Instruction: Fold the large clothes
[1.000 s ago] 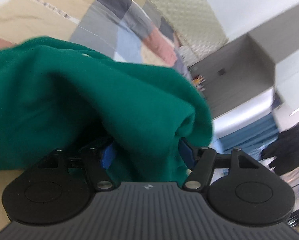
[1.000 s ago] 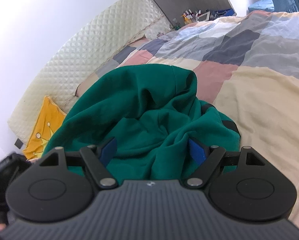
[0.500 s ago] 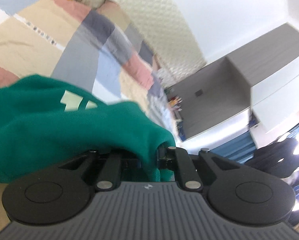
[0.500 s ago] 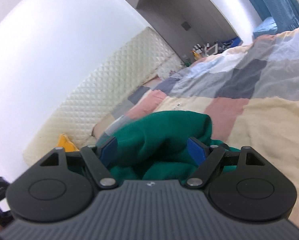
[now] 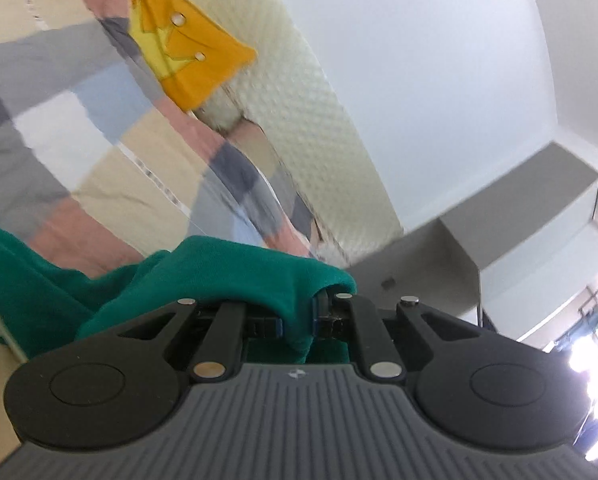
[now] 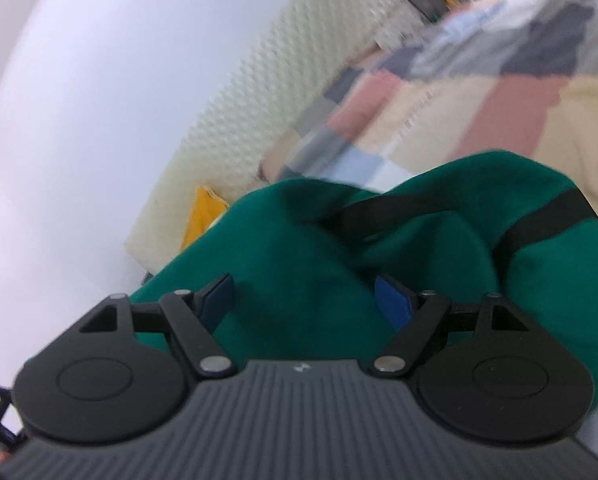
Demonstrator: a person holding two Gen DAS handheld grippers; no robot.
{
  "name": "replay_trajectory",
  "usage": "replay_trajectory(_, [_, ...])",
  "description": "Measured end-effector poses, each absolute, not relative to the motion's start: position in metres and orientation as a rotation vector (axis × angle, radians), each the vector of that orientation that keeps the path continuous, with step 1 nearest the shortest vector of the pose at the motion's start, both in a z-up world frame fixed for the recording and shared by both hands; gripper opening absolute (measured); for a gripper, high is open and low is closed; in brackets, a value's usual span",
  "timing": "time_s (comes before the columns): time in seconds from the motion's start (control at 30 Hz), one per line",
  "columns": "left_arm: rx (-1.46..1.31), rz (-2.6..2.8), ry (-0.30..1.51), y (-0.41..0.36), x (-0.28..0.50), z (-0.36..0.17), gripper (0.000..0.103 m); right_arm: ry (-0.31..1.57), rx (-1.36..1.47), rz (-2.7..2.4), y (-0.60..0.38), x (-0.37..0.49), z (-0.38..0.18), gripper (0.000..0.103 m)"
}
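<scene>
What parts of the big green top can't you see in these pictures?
- Left wrist view: the green top runs off the left edge, and where the left gripper pinches it is buried under the fold.
- Right wrist view: blurred, and the top fills the space between the open right gripper fingers, so its sleeves, hem and overall shape stay hidden.

Sweatshirt (image 6: 307,248): matt green knit cloth. Quilt (image 5: 59,140): soft patchwork cloth. Headboard (image 5: 311,100): cream, dimpled padding.
</scene>
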State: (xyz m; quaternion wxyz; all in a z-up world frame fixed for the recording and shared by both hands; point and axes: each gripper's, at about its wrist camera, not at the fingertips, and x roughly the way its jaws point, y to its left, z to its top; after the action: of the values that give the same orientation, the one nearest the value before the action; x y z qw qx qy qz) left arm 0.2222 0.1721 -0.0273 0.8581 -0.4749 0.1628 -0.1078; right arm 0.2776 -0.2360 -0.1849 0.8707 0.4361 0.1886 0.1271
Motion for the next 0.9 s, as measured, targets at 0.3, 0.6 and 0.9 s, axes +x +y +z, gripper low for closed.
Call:
replay_trajectory(0.3, [-1.09,-0.163,0.347,0.215,0.217,-0.1,0.014,0.592,0.926,0.35,-0.201,0.279,-0.192,0.085])
replay_trajectory(0.6, [-1.1,-0.078,0.39,0.239,0.248,-0.15,0.014,0.687,0.719,0.448,-0.144,0.317,-0.189,0.062])
replay_trajectory(0.9, [-1.117,-0.101,0.434,0.244,0.272,-0.176,0.044,0.575,0.616,0.366,-0.151,0.374,-0.147,0.011])
